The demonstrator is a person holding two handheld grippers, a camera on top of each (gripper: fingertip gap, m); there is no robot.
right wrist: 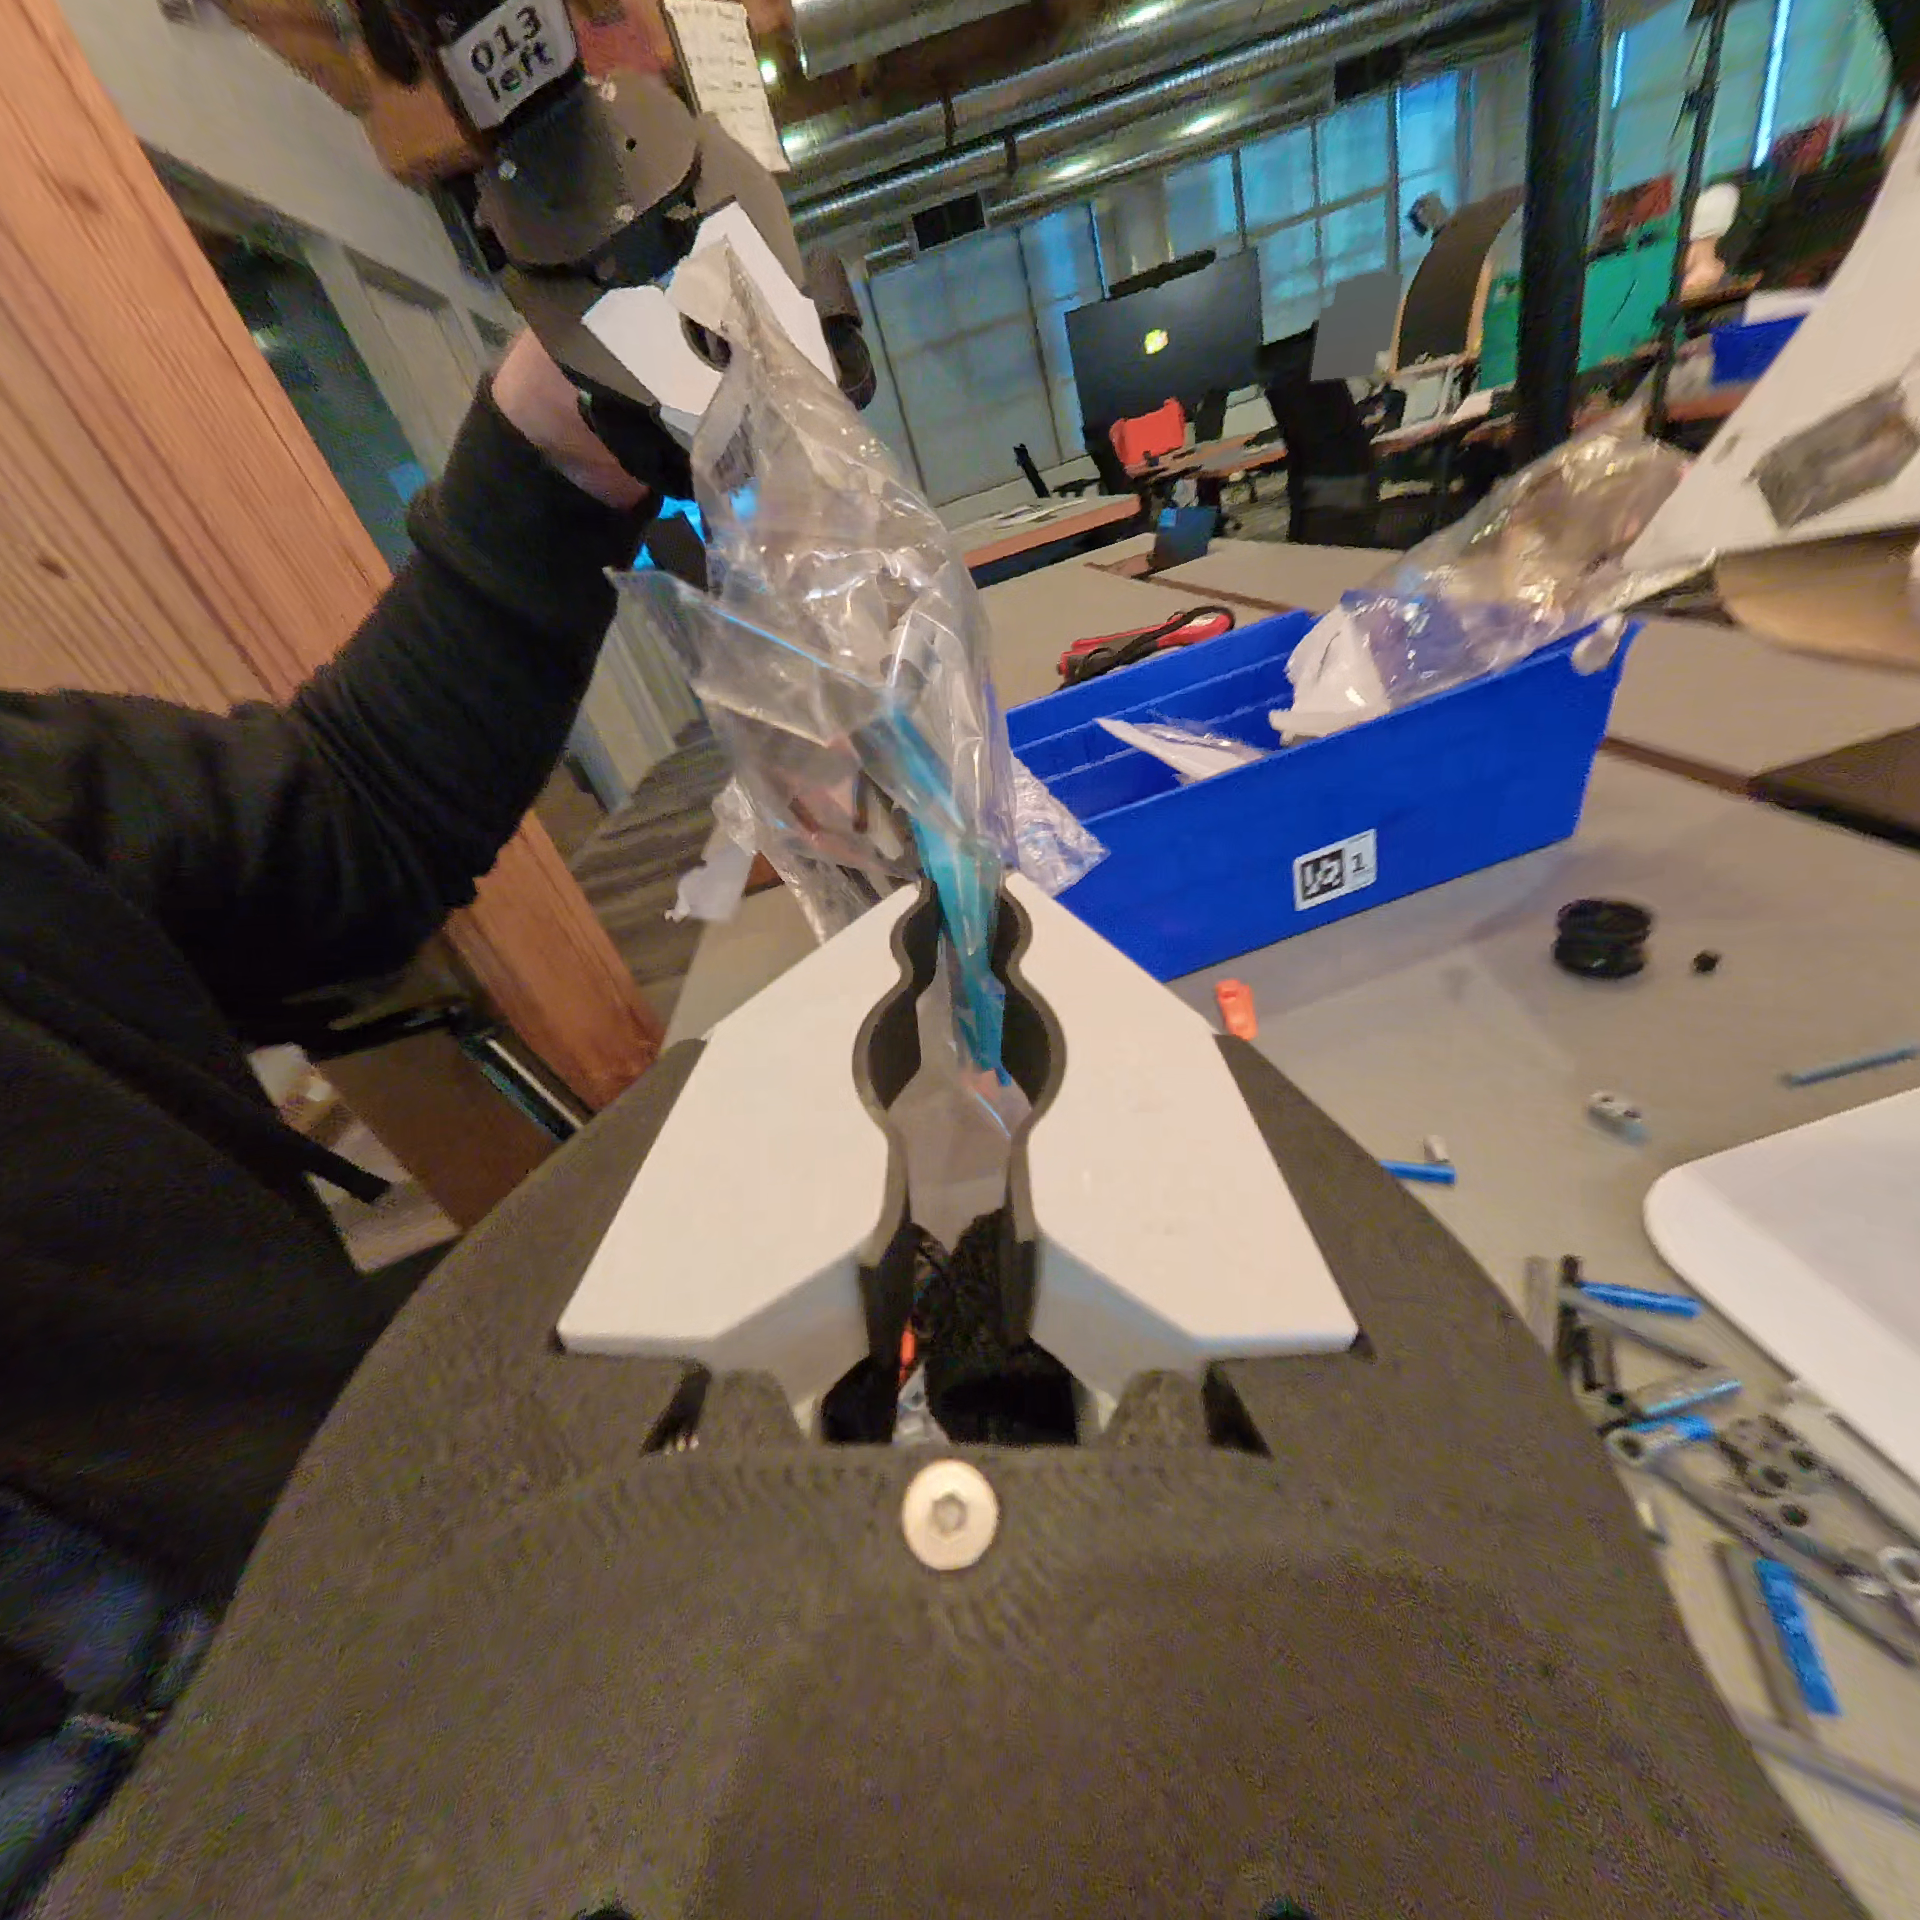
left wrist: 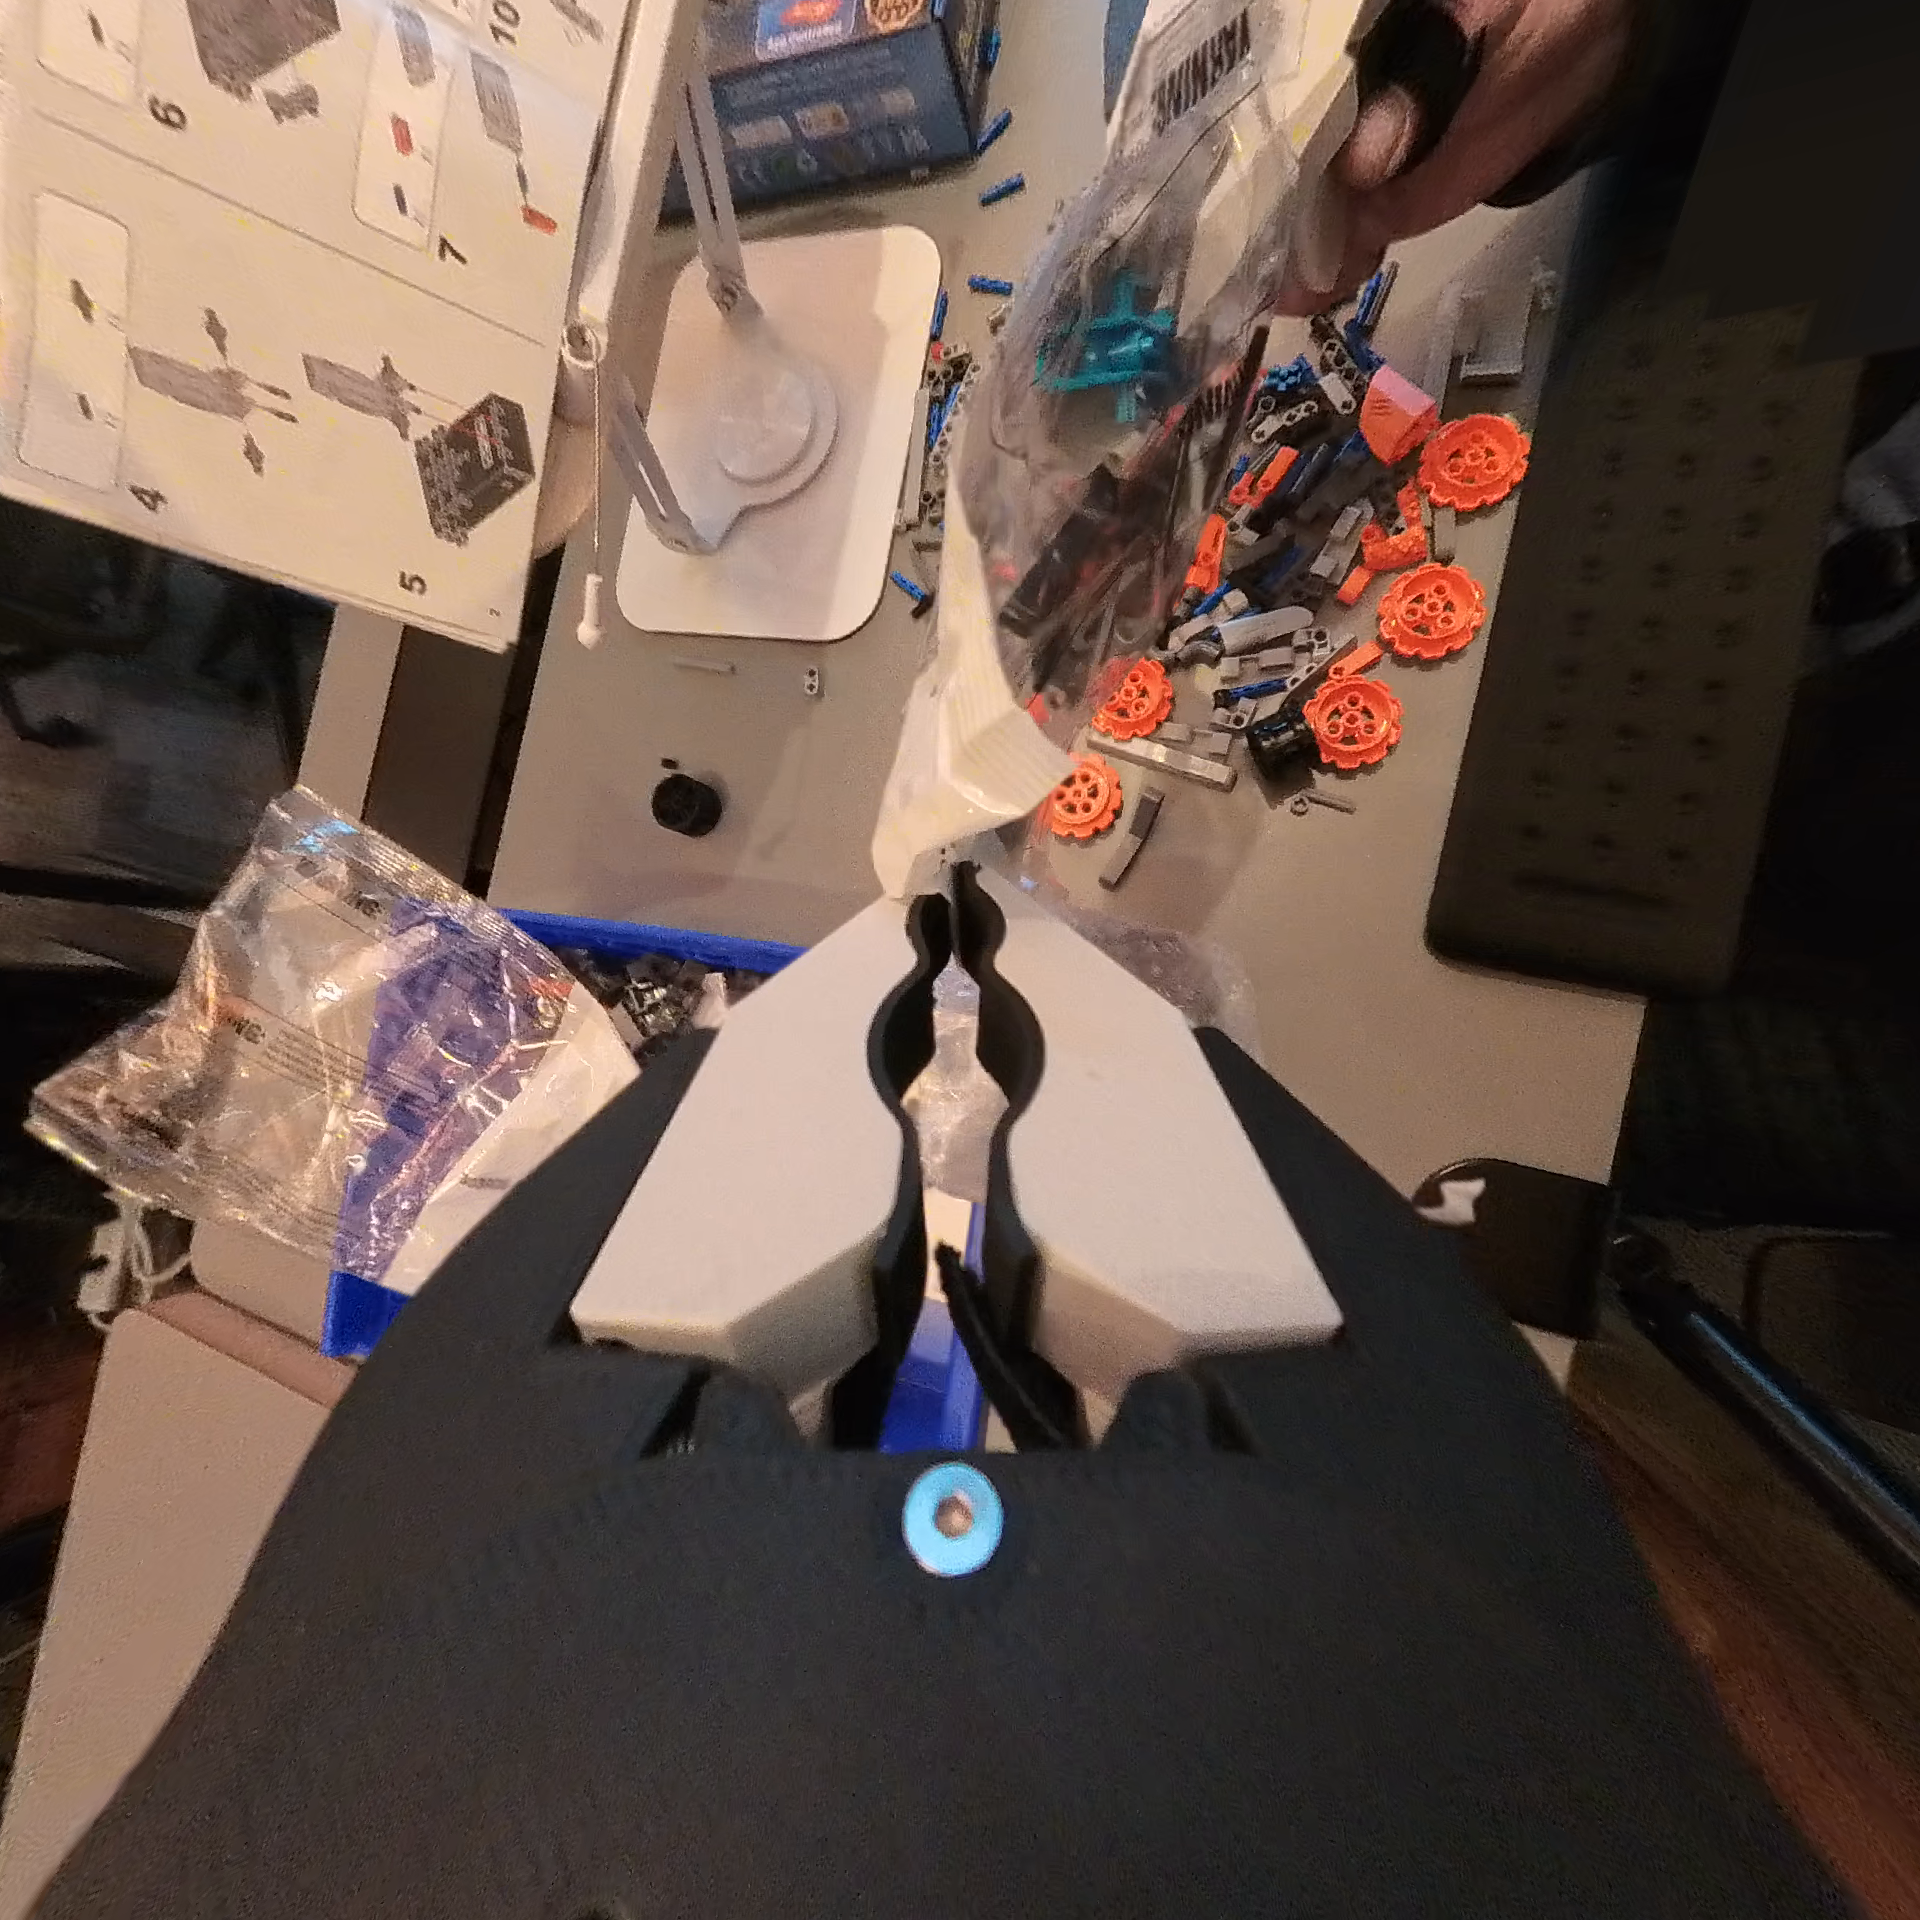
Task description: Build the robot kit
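A clear plastic bag with teal, black and red building parts inside is stretched between both grippers above the table. My left gripper is shut on one crumpled white end of it. My right gripper is shut on the other part of the bag, with a teal piece between its fingers. The left gripper shows in the right wrist view, high at the upper left, held by a black-sleeved arm. A gloved hand is at the bag's far end in the left wrist view.
A pile of loose parts with orange gears lies on the grey table below the bag. A blue bin holds empty bags. An instruction booklet, white lamp base, blue box and black wheel are nearby. Some 15 cm of space lies between my two pairs of fingers.
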